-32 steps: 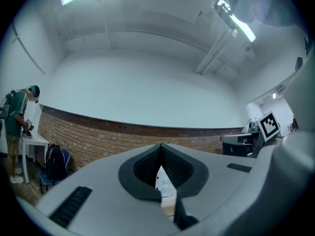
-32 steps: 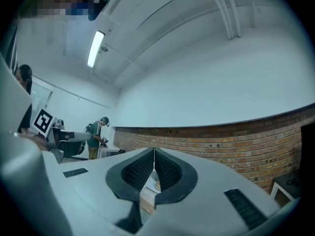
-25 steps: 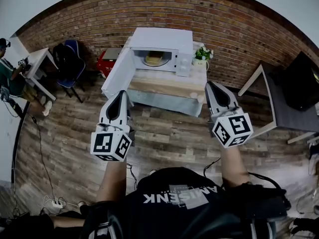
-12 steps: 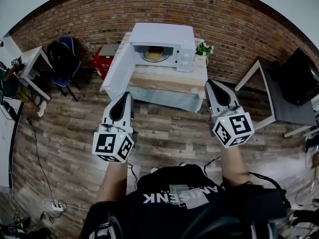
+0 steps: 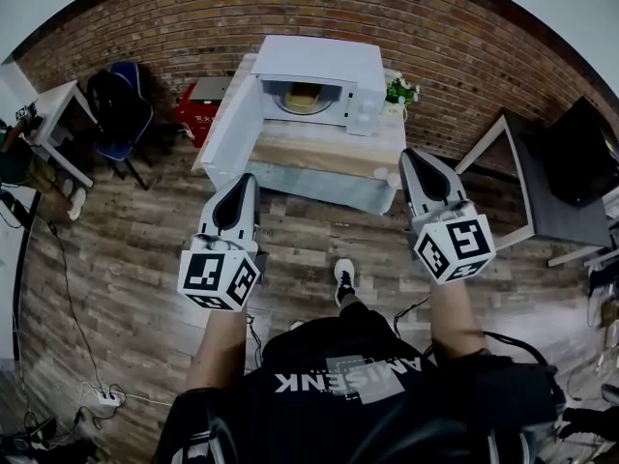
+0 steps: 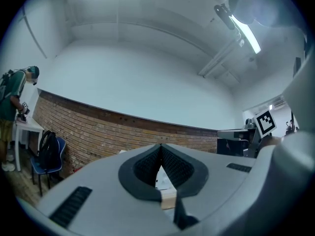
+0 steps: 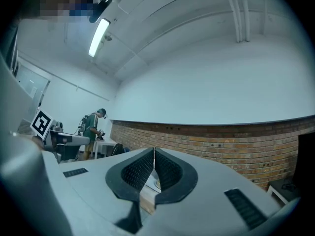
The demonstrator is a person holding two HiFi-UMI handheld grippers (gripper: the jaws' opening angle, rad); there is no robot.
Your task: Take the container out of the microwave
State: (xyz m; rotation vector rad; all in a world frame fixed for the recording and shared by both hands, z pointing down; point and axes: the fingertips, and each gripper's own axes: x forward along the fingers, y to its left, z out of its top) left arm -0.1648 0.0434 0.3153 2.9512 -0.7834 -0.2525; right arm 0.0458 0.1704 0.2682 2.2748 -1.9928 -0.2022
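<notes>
Change from a second ago is mostly one of approach. The white microwave (image 5: 314, 66) fills slightly more of the head view. A foot in a white shoe (image 5: 343, 278) now shows on the floor between the arms, where none showed before. The bystander in a green shirt (image 6: 10, 98), who stood at the left edge of the head view, has slipped almost out of it. The left gripper view catches that person at a small white side table (image 6: 27, 127).

The left gripper (image 5: 242, 180) and the right gripper (image 5: 410, 155) are held out level as before, well short of the oven. Each has its jaws pressed together at the tips with nothing between them. The tan container (image 5: 303, 96) sits inside the microwave's cavity, and the white door (image 5: 228, 133) stands swung wide to the left.

The microwave stands on a low table with a pale wooden top (image 5: 319, 158), pushed against a red brick wall (image 5: 464, 51). A small potted plant with white flowers (image 5: 397, 95) stands just beside the oven on the right. A red box (image 5: 198, 116) sits left of the table. Farther left, a blue chair (image 5: 126, 129) carries a black backpack. Grey-brown wood planks (image 5: 116, 259) cover the floor, where a cable trails to a power strip (image 5: 108, 394). A white-legged table with a dark top (image 5: 566, 211) stands at the right.
</notes>
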